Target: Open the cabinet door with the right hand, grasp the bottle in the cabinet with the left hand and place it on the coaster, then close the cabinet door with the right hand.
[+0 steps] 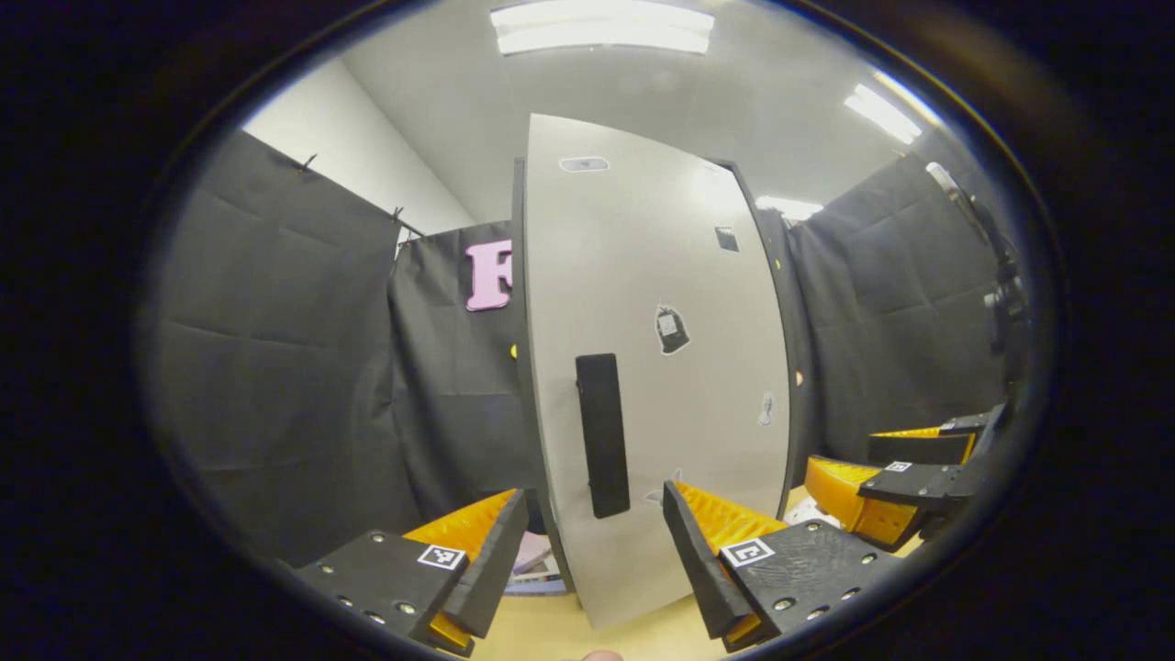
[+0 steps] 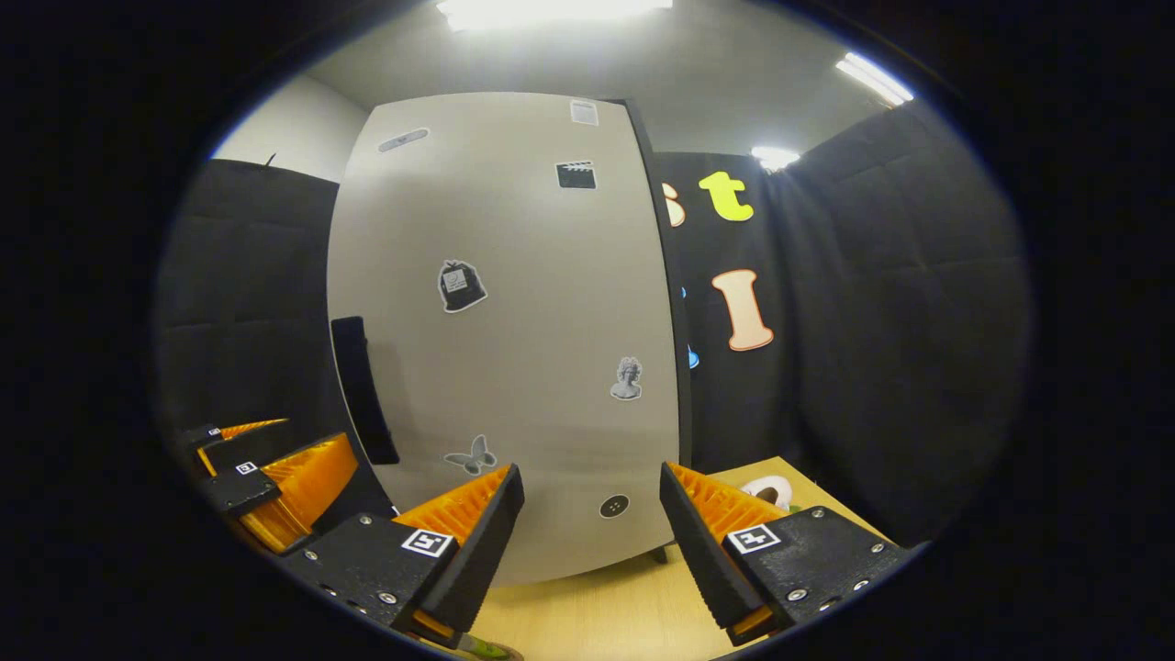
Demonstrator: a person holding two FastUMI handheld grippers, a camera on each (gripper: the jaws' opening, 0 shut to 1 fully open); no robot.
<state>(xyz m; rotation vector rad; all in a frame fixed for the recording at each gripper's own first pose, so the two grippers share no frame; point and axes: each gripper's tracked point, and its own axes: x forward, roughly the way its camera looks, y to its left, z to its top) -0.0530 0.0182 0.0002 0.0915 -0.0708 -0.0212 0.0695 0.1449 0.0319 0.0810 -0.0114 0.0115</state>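
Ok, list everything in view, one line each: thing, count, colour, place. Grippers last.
cabinet door: one, pale grey, shut, upright ahead of both grippers.
door handle: one, black vertical bar, near the door's left edge.
stickers: several, mostly dark or grey, scattered over the door.
table: one, light wood, under the cabinet.
small white object: one, on the table right of the cabinet; too hidden to identify.
booth curtains: black, behind and beside the cabinet.
ceiling lights: a few, white, overhead.
left gripper: one, fingers apart, in front of the handle, holding nothing.
right gripper: one, fingers apart, low in front of the door, holding nothing.
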